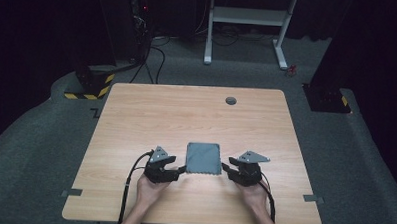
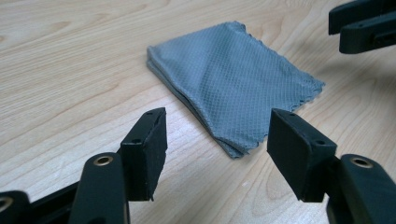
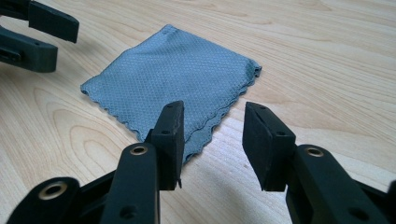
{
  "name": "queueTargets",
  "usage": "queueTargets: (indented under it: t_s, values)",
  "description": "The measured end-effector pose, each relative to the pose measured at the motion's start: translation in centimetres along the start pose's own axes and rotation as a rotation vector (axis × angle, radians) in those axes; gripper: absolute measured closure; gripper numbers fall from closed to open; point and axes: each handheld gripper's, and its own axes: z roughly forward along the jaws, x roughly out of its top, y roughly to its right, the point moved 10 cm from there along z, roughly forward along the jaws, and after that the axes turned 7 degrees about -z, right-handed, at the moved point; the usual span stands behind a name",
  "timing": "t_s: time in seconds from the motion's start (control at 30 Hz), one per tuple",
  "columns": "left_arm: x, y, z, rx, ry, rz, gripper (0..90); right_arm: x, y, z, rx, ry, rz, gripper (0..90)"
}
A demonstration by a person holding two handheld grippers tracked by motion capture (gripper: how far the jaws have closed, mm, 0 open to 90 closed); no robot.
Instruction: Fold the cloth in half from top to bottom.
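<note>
A folded grey cloth [image 1: 203, 157] lies flat on the wooden bench [image 1: 196, 117], just below the middle of the high view, with the two grippers at its lower corners. The left gripper [image 1: 178, 169] sits at the cloth's lower left corner, held by the person's left hand [image 1: 151, 188]; the right gripper [image 1: 226, 168] sits at the lower right corner, held by the right hand [image 1: 254, 191]. Each carries a grey three-cornered plate on top, and a black cable trails from each toward the bottom edge of the frame.

In the left gripper view the left gripper [image 2: 217, 140] has its jaws spread wide with nothing between them; the cloth [image 2: 233, 79] fills the centre, its stacked layers showing along the near edge, and its nearest corner lies between and just ahead of the jaws. The other gripper [image 2: 362, 23] pokes in at the upper right.

In the right gripper view the right gripper [image 3: 212, 135] also has its jaws apart and empty, and the cloth [image 3: 173, 79], with its scalloped edge, reaches behind the left jaw. The left gripper [image 3: 32, 32] shows at the upper left.

Nothing lies between either gripper and the cloth. Elsewhere on the bench there is a small round grommet [image 1: 231, 100] near the far edge, upper centre. Beyond it stand a white frame [image 1: 247, 23] on the grey floor and a yellow-and-black striped base [image 1: 90, 83] at upper left.
</note>
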Motion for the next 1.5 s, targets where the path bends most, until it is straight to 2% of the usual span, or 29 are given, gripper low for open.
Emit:
queueTargets:
  t_s: [0.2, 0.27, 0.37, 0.57, 0.7, 0.83, 1.0, 1.43, 1.5]
  values:
    - [0.4, -0.4, -0.5, -0.002, 0.018, -0.002, 36.8, 0.3, 0.2, -0.6, -0.004, 0.021, 0.014, 57.8]
    - [0.5, -0.7, -0.8, 0.01, 0.024, 0.019, 35.9, 0.4, 0.3, -0.7, -0.006, 0.022, 0.007, 57.7]
    - [0.6, -0.7, -1.3, 0.009, 0.029, 0.009, 35.1, 0.6, 0.4, -1.0, -0.008, 0.024, -0.003, 57.6]
    - [0.6, -1.1, -2.2, 0.006, 0.051, 0.007, 33.5, 0.7, 0.8, -1.6, -0.015, 0.049, 0.004, 57.4]
    - [0.6, -1.6, -2.5, 0.011, 0.059, -0.01, 32.8, 0.8, 0.9, -1.9, -0.013, 0.06, 0.022, 57.1]
    - [0.6, -1.8, -2.9, 0.023, 0.071, -0.007, 32.8, 1.0, 1.1, -2.2, -0.018, 0.07, 0.014, 57.0]
    - [0.4, -2.5, -3.7, 0.044, 0.081, -0.008, 32.7, 0.8, 1.6, -2.6, -0.025, 0.084, 0.028, 56.9]
    - [0.4, -4.2, -5.6, 0.078, 0.119, -0.043, 32.9, 0.4, 2.8, -4.3, -0.051, 0.107, 0.047, 57.2]
    - [0.4, -4.6, -6.0, 0.084, 0.13, -0.061, 33.0, 0.3, 2.9, -4.4, -0.054, 0.109, 0.055, 57.2]
